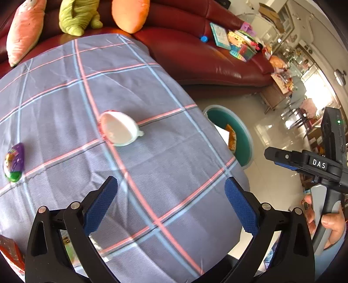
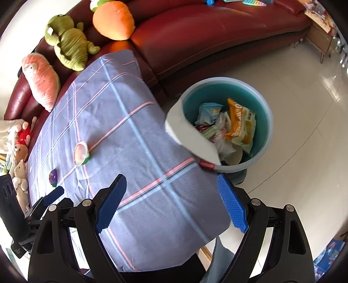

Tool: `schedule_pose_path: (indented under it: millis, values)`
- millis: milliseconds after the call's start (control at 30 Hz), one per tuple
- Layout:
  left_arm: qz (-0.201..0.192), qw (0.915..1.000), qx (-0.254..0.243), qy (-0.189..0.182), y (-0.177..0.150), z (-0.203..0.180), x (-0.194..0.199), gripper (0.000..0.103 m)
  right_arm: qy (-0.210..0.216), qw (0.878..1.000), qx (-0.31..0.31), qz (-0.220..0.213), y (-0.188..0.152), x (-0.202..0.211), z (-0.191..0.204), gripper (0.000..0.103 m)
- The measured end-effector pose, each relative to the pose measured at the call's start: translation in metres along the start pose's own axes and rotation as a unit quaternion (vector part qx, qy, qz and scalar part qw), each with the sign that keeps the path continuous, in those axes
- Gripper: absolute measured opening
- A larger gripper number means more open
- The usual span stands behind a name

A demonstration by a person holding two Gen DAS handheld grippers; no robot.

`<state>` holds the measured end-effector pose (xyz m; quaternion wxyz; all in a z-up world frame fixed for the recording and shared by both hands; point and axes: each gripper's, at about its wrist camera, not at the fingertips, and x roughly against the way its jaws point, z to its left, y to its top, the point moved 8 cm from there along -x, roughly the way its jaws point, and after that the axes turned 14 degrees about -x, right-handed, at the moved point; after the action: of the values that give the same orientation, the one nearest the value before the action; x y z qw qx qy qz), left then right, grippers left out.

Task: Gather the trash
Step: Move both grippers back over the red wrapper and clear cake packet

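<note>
A white plastic cup (image 1: pixel 119 128) lies on its side on the grey checked tablecloth (image 1: pixel 65 98); it also shows in the right wrist view (image 2: pixel 81 153). A purple and green wrapper (image 1: pixel 14 162) lies at the cloth's left, also seen small in the right wrist view (image 2: pixel 53 176). My left gripper (image 1: pixel 171 204) is open and empty above the cloth, short of the cup. My right gripper (image 2: pixel 171 202) is open and empty above the table's right edge. A white box-like piece (image 2: pixel 191 135) is in mid-air, blurred, at the rim of the teal bin (image 2: pixel 267 122), which holds several wrappers.
A red leather sofa (image 2: pixel 206 32) curves behind the table with plush toys (image 2: pixel 69 41) and an orange cushion (image 2: pixel 113 20). Books and toys (image 1: pixel 237 41) lie on the sofa. The bin (image 1: pixel 245 139) stands on the shiny tiled floor (image 2: pixel 304 174) beside the table. A red packet (image 1: pixel 10 252) lies at the near left.
</note>
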<state>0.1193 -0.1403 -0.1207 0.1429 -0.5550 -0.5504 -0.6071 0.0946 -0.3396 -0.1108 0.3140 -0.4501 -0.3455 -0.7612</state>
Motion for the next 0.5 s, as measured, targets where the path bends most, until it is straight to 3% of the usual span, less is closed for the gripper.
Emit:
schedule_pose_path:
  millis: [267,500]
  values:
    - [-0.011,0.9997,0.009,0.021,-0.027,0.030,0.029,0.099,0.005,1.000,0.019,0.009,-0.040,-0.001,0.030,0.081]
    - [-0.018,0.9980,0.031,0.052,-0.062,0.071,0.061,0.099,0.024,0.997,0.055,0.046,-0.089,-0.018,0.071,0.081]
